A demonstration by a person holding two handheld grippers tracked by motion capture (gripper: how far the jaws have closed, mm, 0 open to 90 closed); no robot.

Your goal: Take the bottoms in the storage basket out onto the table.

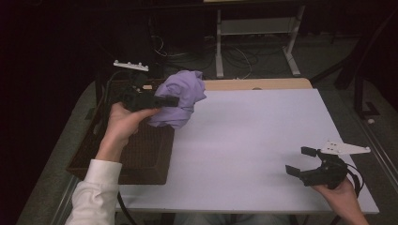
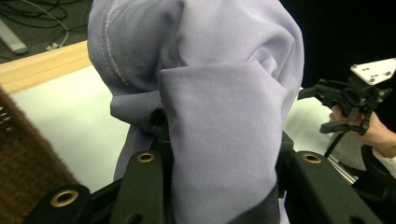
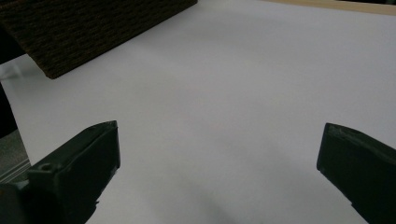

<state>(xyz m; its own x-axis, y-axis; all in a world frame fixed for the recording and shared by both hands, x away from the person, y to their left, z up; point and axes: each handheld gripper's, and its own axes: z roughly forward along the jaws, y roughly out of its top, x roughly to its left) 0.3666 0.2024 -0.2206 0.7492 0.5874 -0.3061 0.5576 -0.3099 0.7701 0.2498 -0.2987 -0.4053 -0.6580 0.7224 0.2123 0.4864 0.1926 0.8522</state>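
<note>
We lift a lilac cloth above the basket's edge.

Our left gripper (image 1: 171, 101) pinches the bunched lilac cloth (image 1: 182, 96) between its jaws and holds it in the air over the far right corner of the brown woven basket (image 1: 141, 159), at the left side of the white table (image 1: 253, 140). In the left gripper view the cloth (image 2: 219, 116) hangs folded over the jaws. Our right gripper (image 1: 300, 161) hovers near the table's near right corner, well apart from the cloth, its jaws spread wide with nothing between them.
</note>
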